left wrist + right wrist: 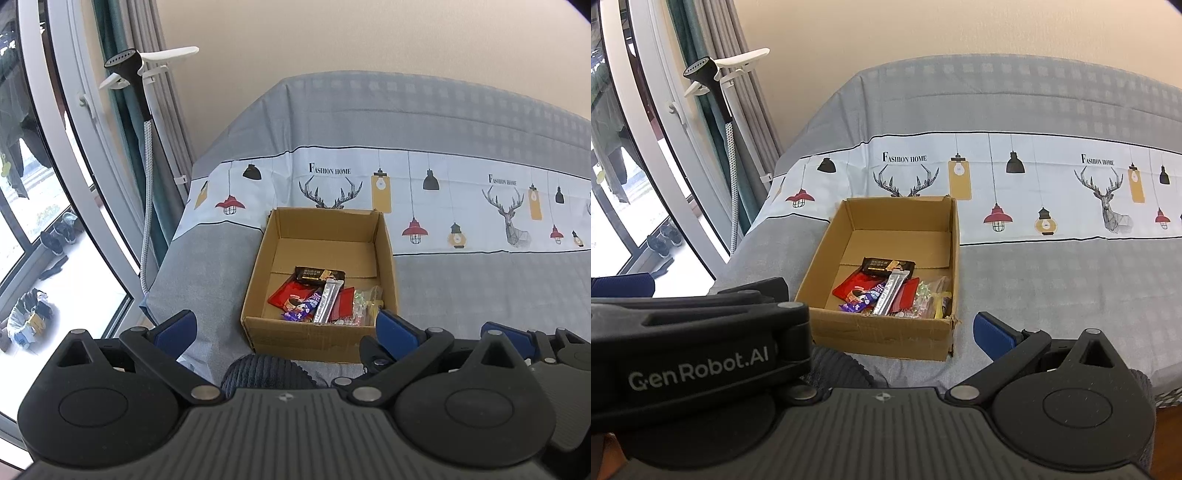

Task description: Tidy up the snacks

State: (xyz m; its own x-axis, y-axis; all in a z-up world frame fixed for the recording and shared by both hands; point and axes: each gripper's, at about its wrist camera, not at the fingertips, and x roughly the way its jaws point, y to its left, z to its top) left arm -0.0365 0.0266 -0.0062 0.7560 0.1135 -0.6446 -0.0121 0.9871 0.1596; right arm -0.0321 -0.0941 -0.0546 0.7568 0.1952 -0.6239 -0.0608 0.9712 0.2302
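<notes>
An open cardboard box (258,273) (820,269) sits on the grey cloth near its front edge. Inside lie several snacks: a dark brown bar (319,274) (888,266), a red packet (290,293) (855,286), a purple wrapper (304,308) (866,299), a silver stick pack (327,301) (892,291) and clear-wrapped candies (364,304) (929,297). My left gripper (284,326) is open and empty, just short of the box. My right gripper (879,328) is open and empty beside it; its left finger is hidden behind the left gripper's body (698,332).
The table (480,288) carries a grey cloth with a white band of deer and lamp prints. A garment steamer (125,70) on a stand and curtains stand at the left by a glass door (33,184). A dark corduroy knee (266,371) shows below the box.
</notes>
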